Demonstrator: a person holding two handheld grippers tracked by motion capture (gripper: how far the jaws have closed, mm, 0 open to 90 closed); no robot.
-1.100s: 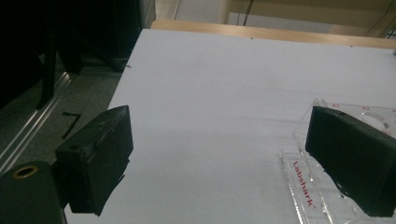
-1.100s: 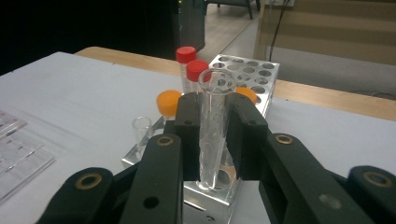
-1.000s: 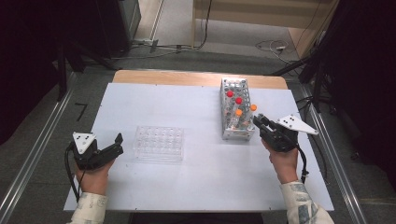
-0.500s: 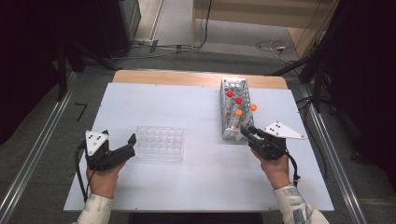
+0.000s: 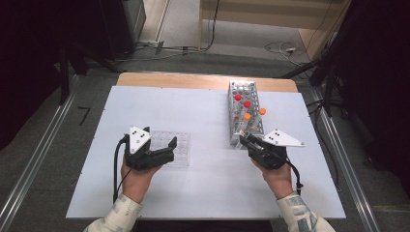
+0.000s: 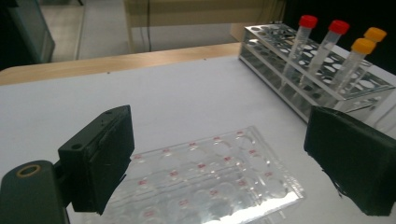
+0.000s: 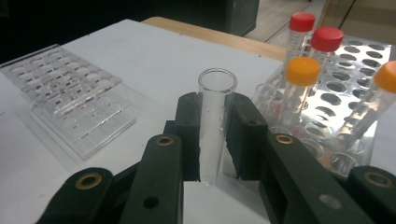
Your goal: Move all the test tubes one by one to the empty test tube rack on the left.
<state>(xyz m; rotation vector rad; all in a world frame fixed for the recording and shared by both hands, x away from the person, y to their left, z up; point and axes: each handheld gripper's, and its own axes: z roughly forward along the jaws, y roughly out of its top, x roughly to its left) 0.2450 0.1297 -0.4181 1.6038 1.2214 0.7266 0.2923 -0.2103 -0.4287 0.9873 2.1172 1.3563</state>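
A: What do we see in the right tool [image 7: 212, 140]?

B: We see its jaws closed on a clear, uncapped glass tube [image 7: 214, 121], held upright just beside the near end of the clear plastic tube rack [image 5: 244, 116], which carries two red-capped and two orange-capped tubes.

A: And the left tool [image 6: 219, 172]?

B: We find it spread wide, gripping nothing, its jaws flanking the clear plastic well plate [image 6: 205, 182] lying flat on the white counter [image 5: 203, 116].
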